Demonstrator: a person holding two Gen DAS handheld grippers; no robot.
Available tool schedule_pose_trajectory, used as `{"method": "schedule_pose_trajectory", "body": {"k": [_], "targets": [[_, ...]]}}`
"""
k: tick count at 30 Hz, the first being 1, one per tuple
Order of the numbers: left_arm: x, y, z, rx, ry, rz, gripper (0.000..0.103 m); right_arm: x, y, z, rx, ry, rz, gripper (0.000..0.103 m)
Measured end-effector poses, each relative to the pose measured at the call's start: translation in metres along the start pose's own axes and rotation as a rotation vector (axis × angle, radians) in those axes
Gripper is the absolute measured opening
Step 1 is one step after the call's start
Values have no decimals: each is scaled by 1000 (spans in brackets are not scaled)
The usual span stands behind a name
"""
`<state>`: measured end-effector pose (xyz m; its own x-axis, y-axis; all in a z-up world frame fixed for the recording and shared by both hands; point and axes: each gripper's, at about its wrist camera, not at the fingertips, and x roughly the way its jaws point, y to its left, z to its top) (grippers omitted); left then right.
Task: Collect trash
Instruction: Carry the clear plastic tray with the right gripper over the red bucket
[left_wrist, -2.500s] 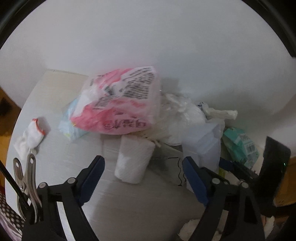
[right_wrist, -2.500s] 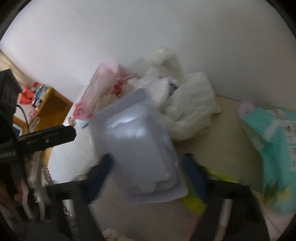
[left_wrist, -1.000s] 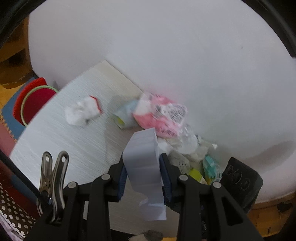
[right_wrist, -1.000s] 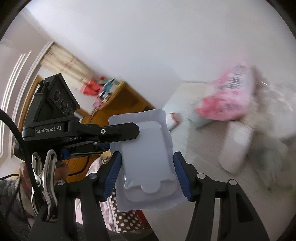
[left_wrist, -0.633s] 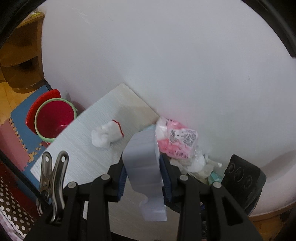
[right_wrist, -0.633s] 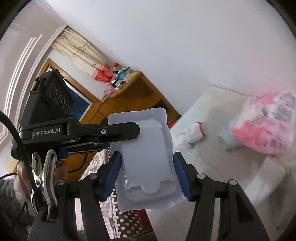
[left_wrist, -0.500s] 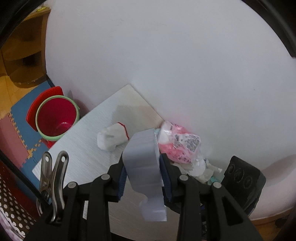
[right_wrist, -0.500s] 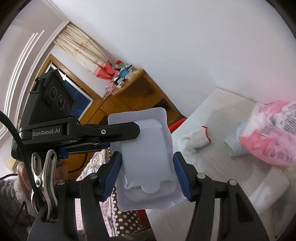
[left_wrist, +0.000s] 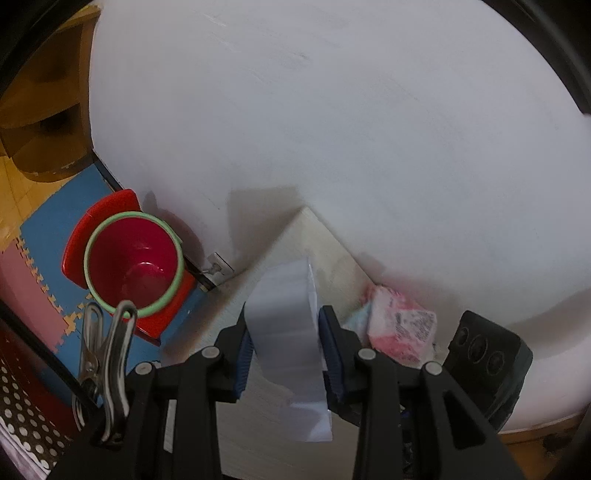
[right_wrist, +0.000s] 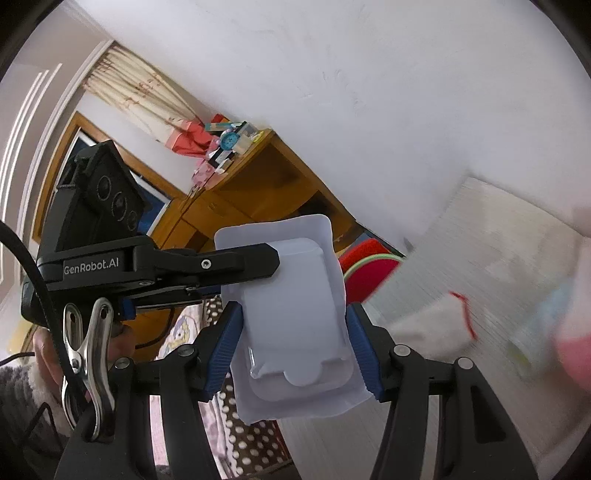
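Note:
My left gripper (left_wrist: 286, 339) is shut on a white paper roll (left_wrist: 288, 328) and holds it above the table's left end (left_wrist: 255, 435). My right gripper (right_wrist: 295, 332) is shut on a white plastic tray (right_wrist: 295, 302), held in the air over the table's left edge. A red bin with a green rim (left_wrist: 131, 262) stands on the floor beside the table, and part of it shows in the right wrist view (right_wrist: 365, 277). A pink and white bag (left_wrist: 402, 328) lies on the table by the wall. A crumpled white tissue with a red edge (right_wrist: 436, 325) lies on the table.
A white wall (left_wrist: 332, 129) runs behind the table. Foam floor mats (left_wrist: 48, 214) lie under the bin. A wooden cabinet (right_wrist: 251, 192) with small items on top stands at the left. The left gripper body (right_wrist: 147, 266) crosses the right wrist view.
Both grippers have swung left with their loads, away from the trash pile. The red bin has come closer and more central in the left view. The pile has slid to the right.

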<state>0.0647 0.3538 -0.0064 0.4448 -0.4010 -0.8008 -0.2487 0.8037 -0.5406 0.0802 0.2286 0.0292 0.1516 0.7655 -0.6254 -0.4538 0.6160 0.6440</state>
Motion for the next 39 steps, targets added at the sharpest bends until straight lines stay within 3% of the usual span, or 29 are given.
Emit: {"method": "schedule_pose_trajectory", "body": {"k": [7,14,21,27,34,39], "targets": [[5,45,29,-24,25,12,35,54,6,20,24,23,-3,59],[33,74,29,-20,41,38,35,96,-8,13,22,50,4,59],[39,102,7,-122,-96,-25,34,124,-23,4,-84,60,38,59],[18,94,-22,-95,-208,41,34,115,-13,-10,-140,27,81,59],[11,130,-35,-180,-314,82,34,150,-4,-5,-167,169,135,59],[8,170,-25,-269,-371,41,34,187,7,8,-192,254,134,59]]}}
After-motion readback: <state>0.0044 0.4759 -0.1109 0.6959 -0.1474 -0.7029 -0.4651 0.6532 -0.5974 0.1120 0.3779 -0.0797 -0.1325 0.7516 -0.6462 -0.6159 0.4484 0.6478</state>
